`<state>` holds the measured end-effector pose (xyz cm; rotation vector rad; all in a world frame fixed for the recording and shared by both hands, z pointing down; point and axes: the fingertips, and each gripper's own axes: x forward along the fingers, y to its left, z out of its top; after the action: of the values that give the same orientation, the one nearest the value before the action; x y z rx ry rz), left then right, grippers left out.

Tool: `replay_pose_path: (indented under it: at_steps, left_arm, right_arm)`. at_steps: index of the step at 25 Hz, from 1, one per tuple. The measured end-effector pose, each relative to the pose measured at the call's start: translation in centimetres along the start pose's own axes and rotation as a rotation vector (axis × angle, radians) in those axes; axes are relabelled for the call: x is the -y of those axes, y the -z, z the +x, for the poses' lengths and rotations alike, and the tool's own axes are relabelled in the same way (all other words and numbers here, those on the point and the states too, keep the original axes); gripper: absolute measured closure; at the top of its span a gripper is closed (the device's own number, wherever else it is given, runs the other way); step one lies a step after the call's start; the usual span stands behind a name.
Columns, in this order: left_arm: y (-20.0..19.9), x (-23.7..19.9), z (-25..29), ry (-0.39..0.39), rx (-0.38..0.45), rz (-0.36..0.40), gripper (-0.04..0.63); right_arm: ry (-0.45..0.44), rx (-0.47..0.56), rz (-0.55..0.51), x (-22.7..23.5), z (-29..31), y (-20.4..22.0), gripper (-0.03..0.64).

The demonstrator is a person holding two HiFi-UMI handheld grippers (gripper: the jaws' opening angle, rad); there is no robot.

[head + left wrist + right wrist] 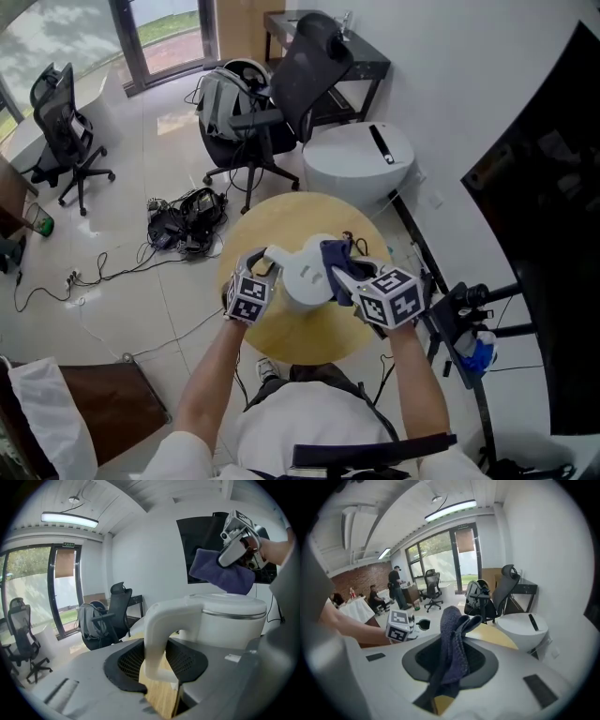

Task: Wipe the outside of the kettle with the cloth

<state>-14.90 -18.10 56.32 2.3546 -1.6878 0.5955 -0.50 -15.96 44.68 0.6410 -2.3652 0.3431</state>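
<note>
Two grippers meet at the near edge of the round wooden table [281, 211], over one white kettle [307, 277] that stands upright on the table's middle. The left gripper [266, 269] is clenched on the kettle's handle [157, 639], a pad pressing on either side. The right gripper [345, 277] grasps one dark blue cloth [452, 644]. The cloth sticks out bunched past the jaws, just above the lid on the side opposite the handle; I cannot tell whether it touches.

Just off the table's right edge, a black stand [464, 305] is close by the right forearm. Left of the table, a tangle of cables [183, 220] lies on the floor. Behind the table are a white round unit [361, 159] and one of two black office chairs [291, 84], with a grey backpack [225, 98] against it. The second chair [61, 122] is far to the table's left.
</note>
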Motion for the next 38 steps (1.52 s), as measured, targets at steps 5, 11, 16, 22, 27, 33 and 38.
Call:
replay_pose_path:
  at_steps: [5,11,16,22,27,33,38]
  left_arm:
    - [0.1,0.3,0.1,-0.005,-0.011,0.006,0.442]
    - [0.1,0.1,0.1,-0.024,-0.019,-0.005,0.443]
    - [0.1,0.1,0.1,-0.028,-0.023,-0.012,0.443]
    - [0.1,0.1,0.1,-0.029,-0.023,-0.014,0.443]
    - [0.0,0.1,0.0,-0.024,-0.017,-0.008,0.443]
    - [0.2,0.2,0.0,-0.017,-0.017,-0.004,0.443]
    - [0.2,0.2,0.0,-0.023,-0.024,-0.007,0.443]
  right_arm:
    - [0.083,-0.132,-0.175,1.2,3.0,1.2,0.518]
    - [0.068,-0.152,-0.316,-1.4,5.6,-1.6,0.520]
    - [-0.049,-0.181,-0.396,-5.8,6.0,-1.6,0.518]
    - [-0.206,-0.248,-0.435,-9.7,3.7,1.3,0.518]
    - [-0.170,-0.297,-0.408,-8.3,0.9,4.1,0.518]
    - [-0.042,-0.291,-0.285,-2.4,0.3,4.4,0.518]
    - [0.028,-0.272,-0.292,-0.7,2.4,1.9,0.518]
